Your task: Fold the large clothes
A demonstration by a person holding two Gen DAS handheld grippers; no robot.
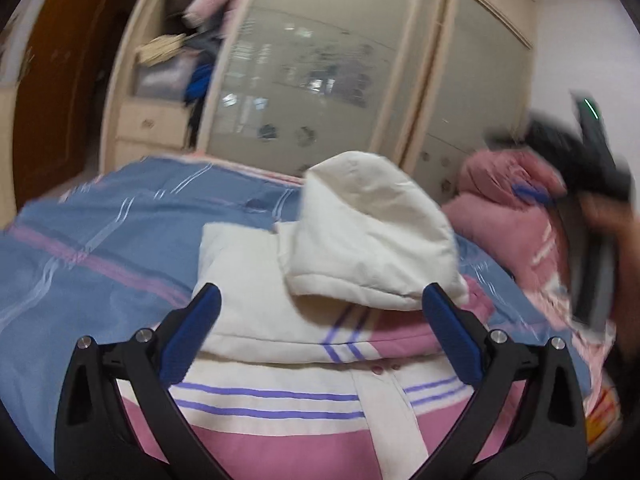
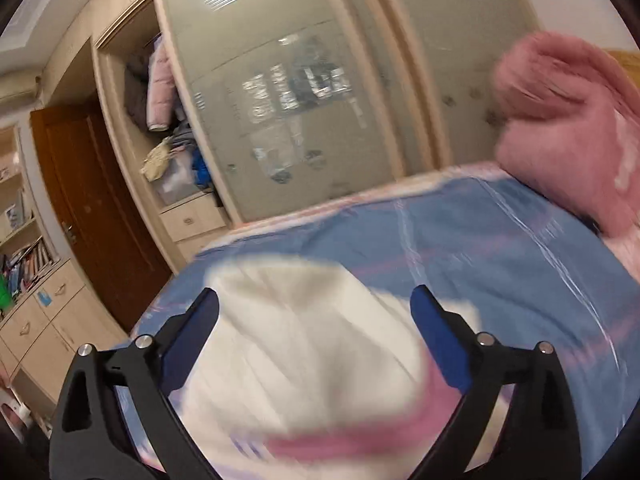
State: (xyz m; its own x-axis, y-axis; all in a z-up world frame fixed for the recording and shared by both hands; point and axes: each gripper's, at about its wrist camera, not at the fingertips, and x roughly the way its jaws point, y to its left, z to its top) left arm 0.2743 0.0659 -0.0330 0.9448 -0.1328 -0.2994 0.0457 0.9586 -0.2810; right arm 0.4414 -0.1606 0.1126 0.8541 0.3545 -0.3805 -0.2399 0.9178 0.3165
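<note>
1. Showing more detail, left wrist view has the jacket (image 1: 304, 360) sharp: pink-white, purple stripes, snap placket; right view smears it (motion blur) but adds a bookshelf (image 2: 24, 264).
2. Jacket lies on the blue bedspread (image 1: 100, 240), below both grippers; left gripper (image 1: 320, 312) and right gripper (image 2: 316, 308) spread wide, gripping nothing.
3. Hood (image 1: 372, 232) points away toward the wardrobe (image 1: 328, 72); long axis runs near-to-far.
</note>
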